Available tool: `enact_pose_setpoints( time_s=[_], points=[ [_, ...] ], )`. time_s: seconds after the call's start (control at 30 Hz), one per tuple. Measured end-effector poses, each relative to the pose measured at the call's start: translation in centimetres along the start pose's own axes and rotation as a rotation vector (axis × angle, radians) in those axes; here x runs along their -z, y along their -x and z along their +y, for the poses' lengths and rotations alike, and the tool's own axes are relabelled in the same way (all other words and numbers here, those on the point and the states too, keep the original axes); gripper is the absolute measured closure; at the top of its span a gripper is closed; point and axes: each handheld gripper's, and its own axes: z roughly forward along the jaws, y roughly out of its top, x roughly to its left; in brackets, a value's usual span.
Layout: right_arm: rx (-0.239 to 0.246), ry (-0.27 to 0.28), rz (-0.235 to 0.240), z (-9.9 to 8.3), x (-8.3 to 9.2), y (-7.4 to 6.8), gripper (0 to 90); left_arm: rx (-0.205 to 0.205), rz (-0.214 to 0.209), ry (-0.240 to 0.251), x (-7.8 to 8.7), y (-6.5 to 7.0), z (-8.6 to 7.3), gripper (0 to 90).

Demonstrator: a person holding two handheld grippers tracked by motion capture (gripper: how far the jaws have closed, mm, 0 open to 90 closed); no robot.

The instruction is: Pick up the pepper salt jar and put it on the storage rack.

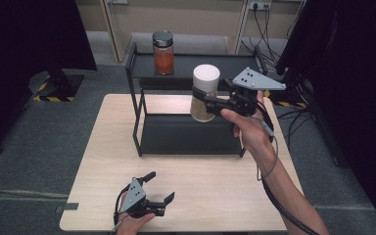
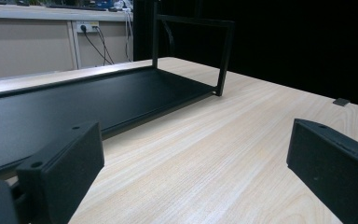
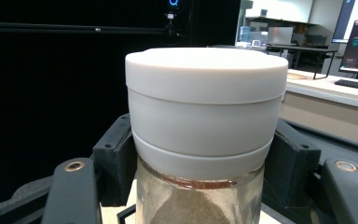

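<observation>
The right gripper is holding a glass jar with a thick white lid and brown powder inside. Its two black jaws squeeze the jar from both sides, just under the lid. In the right gripper view the jar stands straight up between the jaws. The jar is up in the air, over the right part of the black metal rack with two shelves. It hangs above the low shelf and near the front edge of the top shelf.

On the far top shelf, to the left, stands a glass jar with a silver lid and orange stuff inside. It is well apart from the held jar.

The left gripper rests low at the near edge of the light wooden table. Its jaws are spread wide with nothing between them. In the left gripper view, they point over the bare wood toward the low shelf of the rack.
</observation>
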Motion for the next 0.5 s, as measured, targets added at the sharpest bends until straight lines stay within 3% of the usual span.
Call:
enact_pose_setpoints(
  time_s=[0.5],
  points=[
    [-0.003,0.007,-0.045,2.0,-1.7,0.6,35.3,-0.002,-0.003,-0.005,0.0,0.0,0.0,3.2]
  ],
)
